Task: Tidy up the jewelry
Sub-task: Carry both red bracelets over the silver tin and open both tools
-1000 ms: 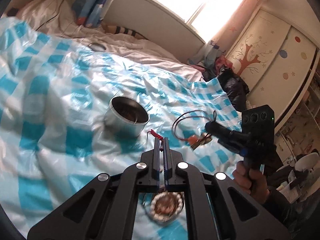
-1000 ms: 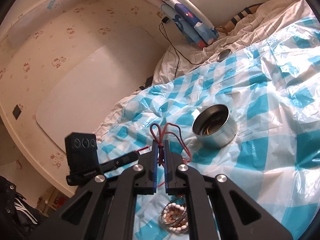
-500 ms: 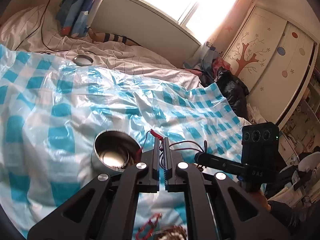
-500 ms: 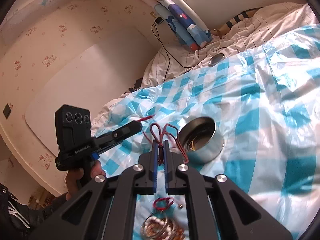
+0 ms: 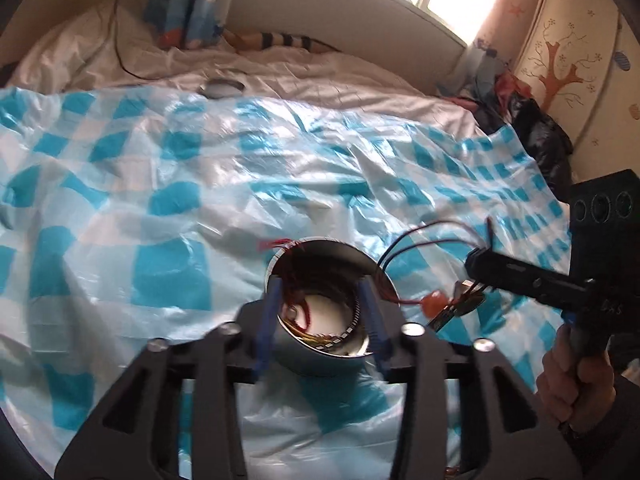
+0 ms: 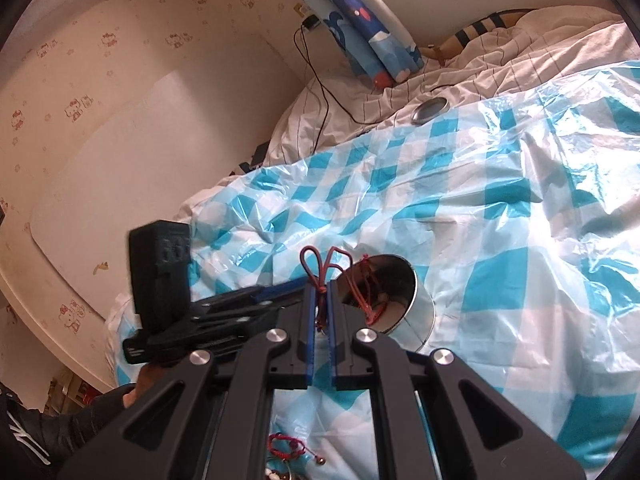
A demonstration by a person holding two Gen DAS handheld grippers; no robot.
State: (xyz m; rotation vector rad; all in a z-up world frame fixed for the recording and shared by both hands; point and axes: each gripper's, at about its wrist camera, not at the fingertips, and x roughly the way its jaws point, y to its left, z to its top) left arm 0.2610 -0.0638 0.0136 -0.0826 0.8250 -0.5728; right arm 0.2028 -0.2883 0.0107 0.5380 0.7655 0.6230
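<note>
A round metal tin [image 5: 328,304] stands on the blue-checked plastic sheet [image 5: 160,184]; red cord jewelry lies inside it. My left gripper [image 5: 320,292] is open right above the tin's mouth, its fingers straddling it. My right gripper [image 6: 321,300] is shut on a dark red cord necklace [image 6: 320,268], beside the tin [image 6: 400,304]. In the left wrist view that necklace [image 5: 420,240] hangs with an orange pendant [image 5: 434,304] just right of the tin. A red string bracelet [image 6: 286,446] lies on the sheet below my right gripper.
The tin's metal lid [image 5: 221,87] lies on the white striped bedding beyond the sheet. A folded blue cartoon curtain [image 6: 360,24] and a black cable [image 6: 316,80] are by the headboard. Dark clothes [image 5: 536,136] are piled near the painted wardrobe at right.
My left gripper moved over the tin and opened, dropping its red cord inside. My right gripper stayed shut on its necklace, close beside the tin.
</note>
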